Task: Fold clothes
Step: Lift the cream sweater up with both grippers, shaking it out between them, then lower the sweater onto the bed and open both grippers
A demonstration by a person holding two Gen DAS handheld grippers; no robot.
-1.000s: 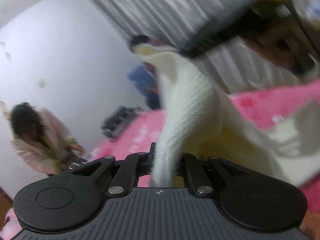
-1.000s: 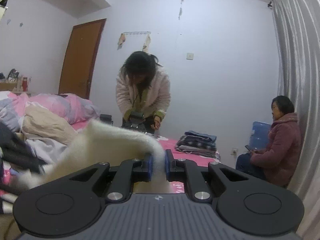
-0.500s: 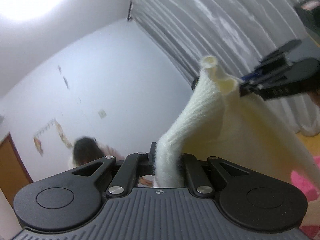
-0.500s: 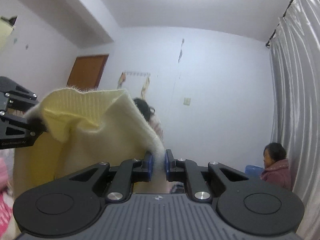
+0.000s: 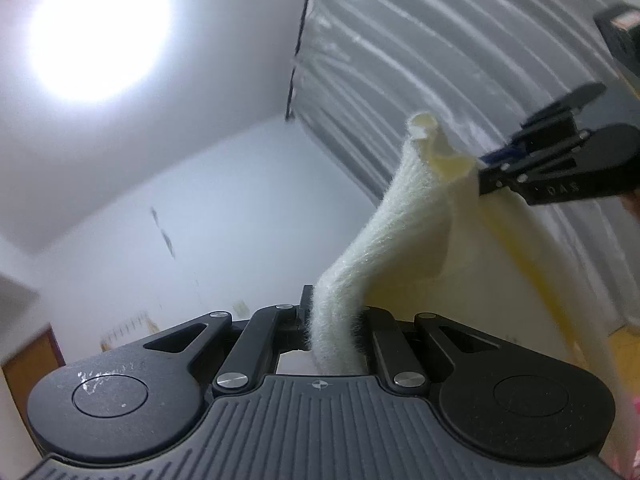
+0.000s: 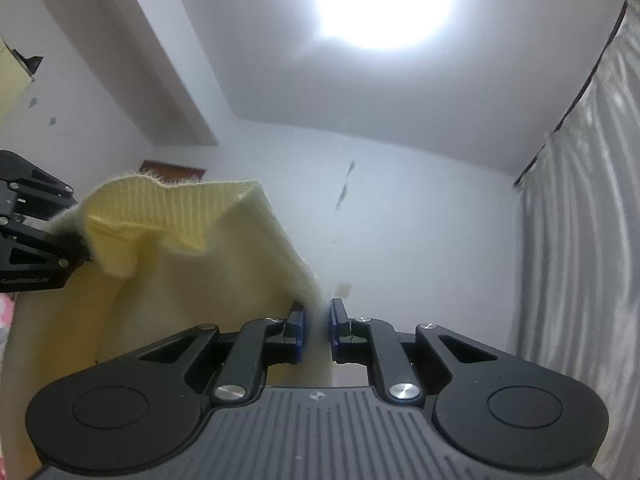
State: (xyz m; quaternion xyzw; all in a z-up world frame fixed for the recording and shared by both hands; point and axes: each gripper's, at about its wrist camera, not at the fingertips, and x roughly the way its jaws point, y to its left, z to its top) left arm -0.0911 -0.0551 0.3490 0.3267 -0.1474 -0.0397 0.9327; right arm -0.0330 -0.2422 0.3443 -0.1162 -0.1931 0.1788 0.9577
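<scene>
**Claws raised, garment lifted clear and spread between them**

Left claw [image 5: 334, 336] clamped on a thick fuzzy edge of the cream knit garment [image 5: 404, 240], pads pressed hard into the pile. Right claw [image 6: 316, 330] likewise clamped on a thinner edge of the same cloth, blue pads close together with the fabric pinched between. Seen from the left wrist, right claw out at the far right [image 5: 486, 184], gripping the ribbed hem or collar at its other end; from the right wrist, left claw at the far left [image 6: 86, 250], biting the opposite corner.

Changed within the last second: both claws swung from roughly level to pointing up at the ceiling light [image 6: 384, 4] and curtain [image 5: 460, 60]. Bed, pink cover and the people in the room gone from both views. Garment, earlier bunched low over the bed, now hanging in the air, top edge stretched between the two grips, body draping down out of sight.

Judged for the task: lift-and-shake step, cloth opened out so it can hang flat. Folding proper not yet begun. Next probably laying it down smooth on the bed. Lower hem unseen, so any twist or tangle below cannot be told.
</scene>
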